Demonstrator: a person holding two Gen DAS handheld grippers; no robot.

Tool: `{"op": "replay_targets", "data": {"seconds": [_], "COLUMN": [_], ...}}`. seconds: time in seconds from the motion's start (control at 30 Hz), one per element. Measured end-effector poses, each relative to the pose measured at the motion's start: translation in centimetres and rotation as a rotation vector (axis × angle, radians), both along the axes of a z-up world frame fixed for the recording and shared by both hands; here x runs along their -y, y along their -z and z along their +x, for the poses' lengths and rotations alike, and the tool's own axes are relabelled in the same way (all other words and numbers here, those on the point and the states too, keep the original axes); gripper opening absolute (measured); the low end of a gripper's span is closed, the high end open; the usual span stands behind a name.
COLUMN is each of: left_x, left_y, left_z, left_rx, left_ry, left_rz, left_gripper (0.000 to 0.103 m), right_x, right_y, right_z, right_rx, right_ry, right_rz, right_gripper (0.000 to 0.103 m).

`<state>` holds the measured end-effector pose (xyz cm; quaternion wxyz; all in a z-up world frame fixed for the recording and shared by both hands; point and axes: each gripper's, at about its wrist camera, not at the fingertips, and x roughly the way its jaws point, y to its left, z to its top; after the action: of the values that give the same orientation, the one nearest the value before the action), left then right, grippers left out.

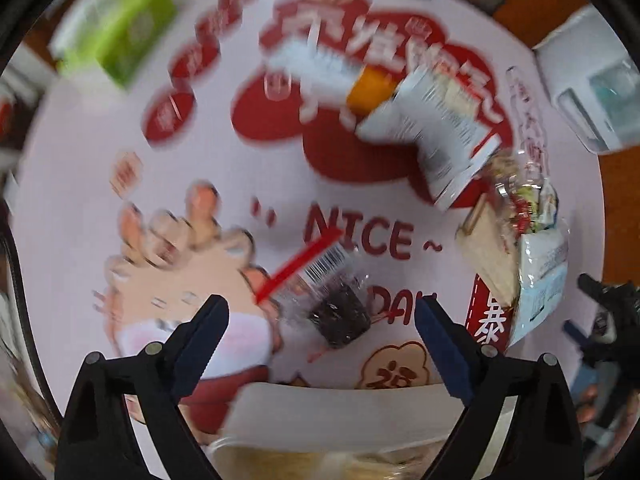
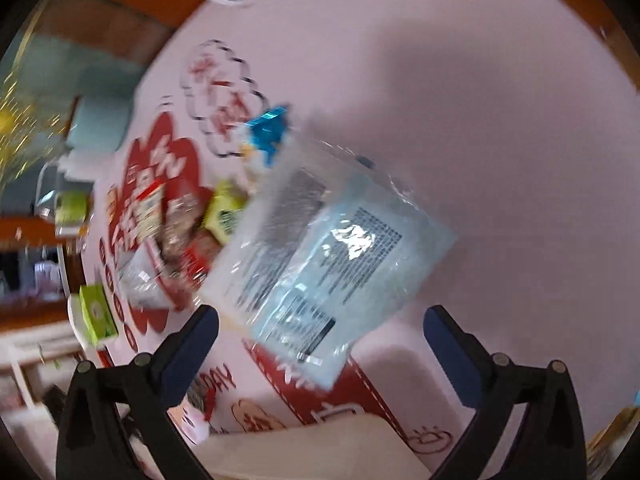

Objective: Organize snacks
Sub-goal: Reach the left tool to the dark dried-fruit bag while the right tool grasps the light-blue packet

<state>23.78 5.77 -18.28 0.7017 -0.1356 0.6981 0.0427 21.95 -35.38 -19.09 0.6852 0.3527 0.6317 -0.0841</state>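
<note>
A home setting, likely a living or dining room: a worktop [image 1: 80,184] covered by a pink festive cloth printed with red cartoon shapes and "NICE DAY" lettering, wood showing at its edges. Snack packets [image 2: 320,248] lie ahead of the right gripper [image 2: 321,324]; a green carton [image 1: 120,28] and a white appliance [image 1: 588,92] sit farther ahead.

"NICE ~" on the tablecloth [image 1: 80,184]

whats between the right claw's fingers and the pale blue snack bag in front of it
Nothing. In the right wrist view the open right claw faces the pale blue snack bag directly; the bag's lower edge reaches down between the fingertips, over printed tablecloth.
</note>
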Motion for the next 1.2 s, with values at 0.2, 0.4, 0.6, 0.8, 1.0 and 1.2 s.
{"op": "replay_targets", "data": {"seconds": [0.2, 0.4, 0.6, 0.8, 1.0, 1.2], "left_x": [0.5, 1.6, 2.3, 4.1, 7.6, 10.4], "left_y": [4.4, 6.5, 7.9, 8.2, 7.7, 5.5], "left_z": [0.3, 0.4, 0.3, 0.1, 1.9, 2.9], "left_rx": [-0.121, -0.186, -0.229, -0.233, -0.189, -0.131], "left_ry": [-0.037, -0.026, -0.032, 0.015, 0.089, 0.169], "left_rz": [-0.039, -0.007, 0.002, 0.057, 0.108, 0.097], "left_gripper": [0.092, 0.092, 0.092, 0.092, 0.065, 0.015], "right_x": [-0.8, -1.9, -3.2, -4.3, -4.9, -4.2], "right_y": [2.6, 2.2, 3.2, 3.6, 2.9, 0.9], "right_z": [1.4, 3.3, 5.0, 5.9, 6.2, 4.9], "right_rx": [-0.064, -0.010, -0.063, -0.091, -0.071, -0.013], "right_ry": [0.035, 0.017, -0.053, -0.118, -0.164, -0.190], "right_rz": [0.016, -0.062, -0.147, -0.205, -0.181, -0.130], "right_gripper": [0.103, 0.103, 0.103, 0.103, 0.093, 0.063]}}
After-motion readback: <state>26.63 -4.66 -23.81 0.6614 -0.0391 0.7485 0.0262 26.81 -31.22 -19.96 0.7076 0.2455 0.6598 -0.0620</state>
